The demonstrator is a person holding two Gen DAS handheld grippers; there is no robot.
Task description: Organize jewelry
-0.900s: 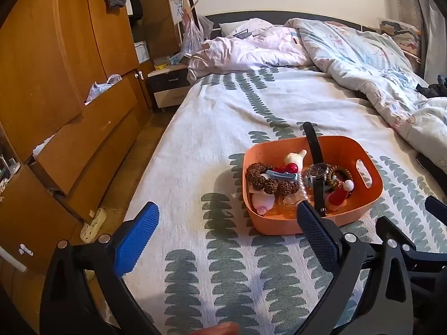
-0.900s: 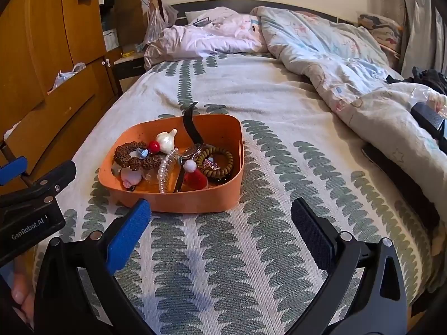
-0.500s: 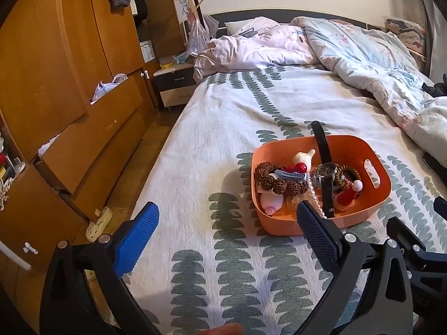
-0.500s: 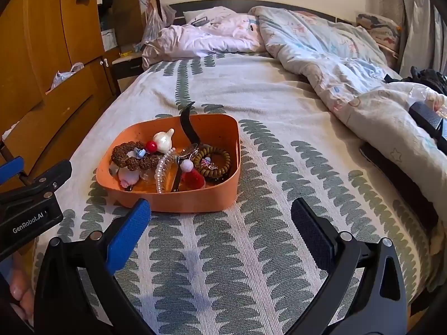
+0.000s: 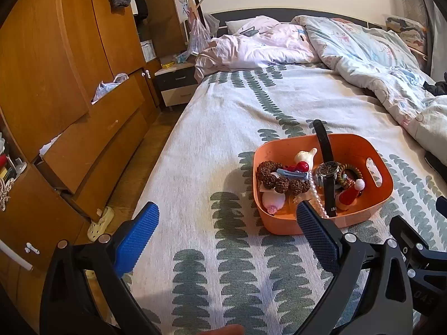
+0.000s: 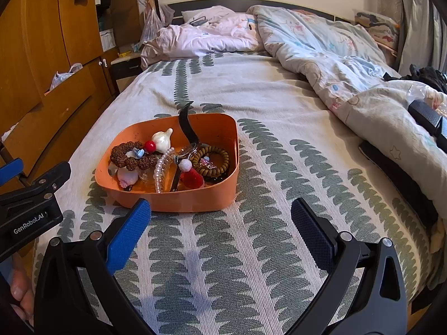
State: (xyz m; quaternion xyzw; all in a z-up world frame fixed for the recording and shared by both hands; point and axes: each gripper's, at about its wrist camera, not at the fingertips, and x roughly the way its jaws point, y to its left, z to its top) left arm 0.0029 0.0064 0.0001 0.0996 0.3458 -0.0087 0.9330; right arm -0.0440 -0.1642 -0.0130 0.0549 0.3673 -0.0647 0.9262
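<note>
An orange basket (image 5: 374,150) (image 6: 220,128) sits on the patterned bedspread, holding several pieces of jewelry: a brown seed-bead bracelet (image 5: 275,180) (image 6: 123,152), a pearl strand (image 6: 160,167), a black-strapped watch (image 5: 328,171), a coiled brown bead bracelet (image 6: 213,159) and red and white trinkets. My left gripper (image 5: 227,230) hovers open just left of and nearer than the basket, its right pad overlapping the basket's near wall in view. My right gripper (image 6: 220,230) hangs open in front of the basket, nothing between its fingers.
A wooden wardrobe with part-open drawers (image 5: 92,139) lines the left side, with a nightstand (image 5: 176,83) beyond it. A crumpled duvet (image 6: 349,64) covers the bed's right and far side. Dark objects (image 6: 427,117) lie on the duvet at right.
Both views have drifted slightly; the basket now sits a little further right in the left wrist view and lower left in the right wrist view. Both grippers stayed open.
</note>
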